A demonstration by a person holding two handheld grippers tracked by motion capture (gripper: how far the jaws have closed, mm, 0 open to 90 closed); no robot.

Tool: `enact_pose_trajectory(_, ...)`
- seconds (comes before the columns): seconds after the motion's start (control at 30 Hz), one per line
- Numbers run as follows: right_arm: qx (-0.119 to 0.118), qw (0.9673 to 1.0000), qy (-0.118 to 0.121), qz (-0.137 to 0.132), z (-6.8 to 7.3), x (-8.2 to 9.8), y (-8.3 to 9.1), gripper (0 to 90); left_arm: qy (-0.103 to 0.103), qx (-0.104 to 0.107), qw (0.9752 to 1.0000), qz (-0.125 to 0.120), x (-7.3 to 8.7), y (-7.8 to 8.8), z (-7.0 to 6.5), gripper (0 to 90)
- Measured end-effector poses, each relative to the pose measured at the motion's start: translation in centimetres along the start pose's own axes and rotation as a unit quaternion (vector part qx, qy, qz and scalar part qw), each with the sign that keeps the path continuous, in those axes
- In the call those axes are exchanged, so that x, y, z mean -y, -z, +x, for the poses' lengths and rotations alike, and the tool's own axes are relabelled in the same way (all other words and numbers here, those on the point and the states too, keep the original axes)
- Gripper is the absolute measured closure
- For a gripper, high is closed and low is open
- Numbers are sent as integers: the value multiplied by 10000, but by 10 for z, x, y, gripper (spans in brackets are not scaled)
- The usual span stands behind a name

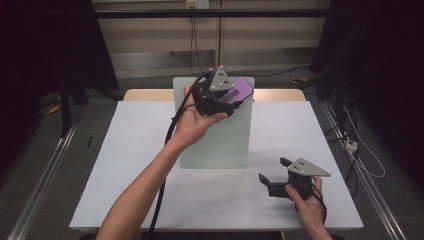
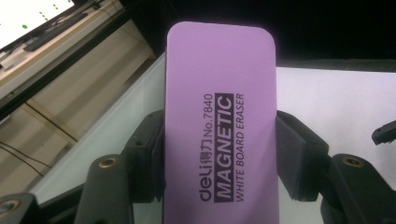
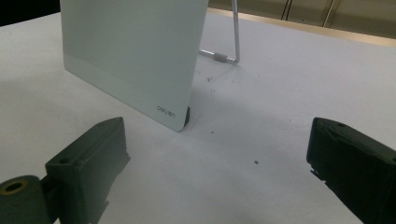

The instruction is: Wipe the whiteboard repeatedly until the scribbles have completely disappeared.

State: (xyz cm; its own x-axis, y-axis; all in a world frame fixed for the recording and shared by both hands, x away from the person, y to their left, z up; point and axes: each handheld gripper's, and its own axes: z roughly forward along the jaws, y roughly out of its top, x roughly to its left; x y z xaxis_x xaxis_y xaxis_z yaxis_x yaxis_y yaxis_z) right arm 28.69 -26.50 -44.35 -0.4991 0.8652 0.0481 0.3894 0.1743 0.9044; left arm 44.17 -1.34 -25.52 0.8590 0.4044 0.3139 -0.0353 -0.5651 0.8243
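Left gripper (image 2: 219, 154) clamps a purple eraser (image 2: 219, 93); right gripper (image 3: 215, 163) gapes wide, empty.

A glass board (image 1: 220, 135) stands mid-worktop (image 1: 125, 165); the left gripper (image 1: 220, 97) holds an eraser (image 1: 239, 89) at its top; the right gripper (image 1: 274, 176) sits right, nearer.

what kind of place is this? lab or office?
Likely a lab recording rig: a white table flanked by metal rails, black curtains at both sides, cables hanging at the back wall.
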Motion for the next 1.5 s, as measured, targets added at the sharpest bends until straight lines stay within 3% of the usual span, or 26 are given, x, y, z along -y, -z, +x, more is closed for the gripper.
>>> enact_pose_trajectory(0.13, -2, 10000, -12, -11, 0, 0, 1, 50, -207, 4, 9998, 62, -6, -10, -10, 410)
enact_pose_trajectory(0.3, -5, 10000, 1, -26, -1, 1, 2, 50, -394, 200, 9989, 179, -5, -24, -22, 410)
enact_pose_trajectory(0.47, 0, 10000, 6, -17, 0, 0, 3, 50, -612, 472, 9961, 423, 14, -40, -47, 411)
enact_pose_trajectory(0.57, 9, 10000, 8, -20, 0, 1, 3, 50, -628, 659, 9944, 544, 29, -46, -60, 411)
enact_pose_trajectory(0.6, -1, 10000, 7, -20, -1, 1, 3, 50, -662, 643, 9942, 555, 31, -45, -60, 411)
enact_pose_trajectory(0.67, 2, 10000, 1, -17, -1, 1, 3, 50, -531, 604, 9955, 503, 30, -40, -54, 411)
enact_pose_trajectory(0.83, 13, 10000, 10, -11, 0, 0, 3, 50, -158, 126, 9995, 258, 19, -12, -24, 411)
enact_pose_trajectory(0.9, -3, 10000, 2, -12, -1, 1, 2, 50, -50, -109, 9997, 192, 16, -2, -14, 411)
enact_pose_trajectory(1.0, -5, 10000, 2, -8, 0, 0, 2, 50, 86, -293, 9995, 86, 16, 10, -3, 411)
enact_pose_trajectory(1.17, 11, 10000, -33, 2, -1, 1, 1, 50, 161, -250, 9995, 78, 21, 14, 0, 410)
enact_pose_trajectory(1.23, 28, 10000, -55, 9, -1, 0, 1, 50, -29, -80, 9996, 276, 20, 7, -6, 410)
enact_pose_trajectory(1.37, 42, 10000, -64, 18, 0, 1, 1, 50, -428, 135, 9960, 772, 19, -12, -29, 410)
enact_pose_trajectory(1.5, 66, 9999, -88, 7, -1, 1, 2, 50, -524, 468, 9922, 1028, 27, -24, -42, 411)
